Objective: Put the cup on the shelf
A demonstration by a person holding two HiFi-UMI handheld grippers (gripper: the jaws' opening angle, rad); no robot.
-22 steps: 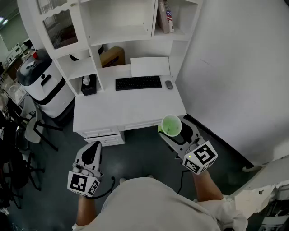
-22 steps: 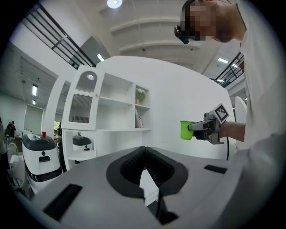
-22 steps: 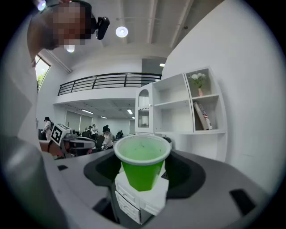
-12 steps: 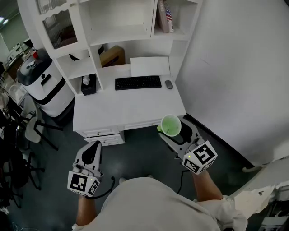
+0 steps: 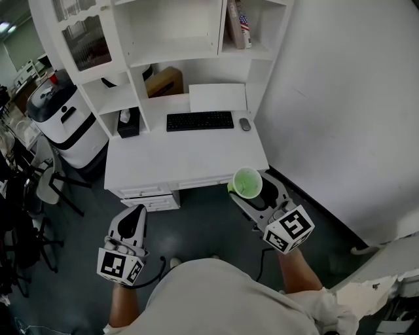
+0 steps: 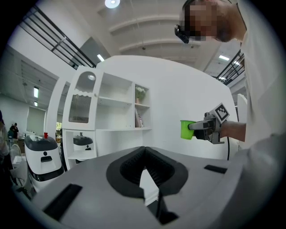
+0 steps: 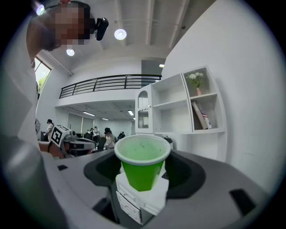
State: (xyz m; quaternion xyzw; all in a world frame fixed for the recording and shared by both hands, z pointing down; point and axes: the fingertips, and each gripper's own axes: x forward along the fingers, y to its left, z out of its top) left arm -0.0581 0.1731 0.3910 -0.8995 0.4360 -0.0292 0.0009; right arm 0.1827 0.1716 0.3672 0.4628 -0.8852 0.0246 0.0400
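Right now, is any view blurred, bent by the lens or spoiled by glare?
Head view: sharp, evenly lit, no glare on the white desk. Left gripper view: heavy fisheye bend, dark corners, ceiling lamp blown out. Right gripper view: same bend and dark corners; green cup crisp.

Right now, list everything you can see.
cup: one, green, between right gripper's jaws
desk: one, white, ahead
shelf: one, white, above desk
keyboard: one, black, on desk
mouse: one, dark grey, right of keyboard
tissue box: one, black, left of keyboard
carton: one, brown, behind keyboard
paper: one, white, behind keyboard
books: a few, mixed, shelf's right compartment
appliance: one, white and black, left of desk
left gripper: shut, empty
right gripper: shut on cup
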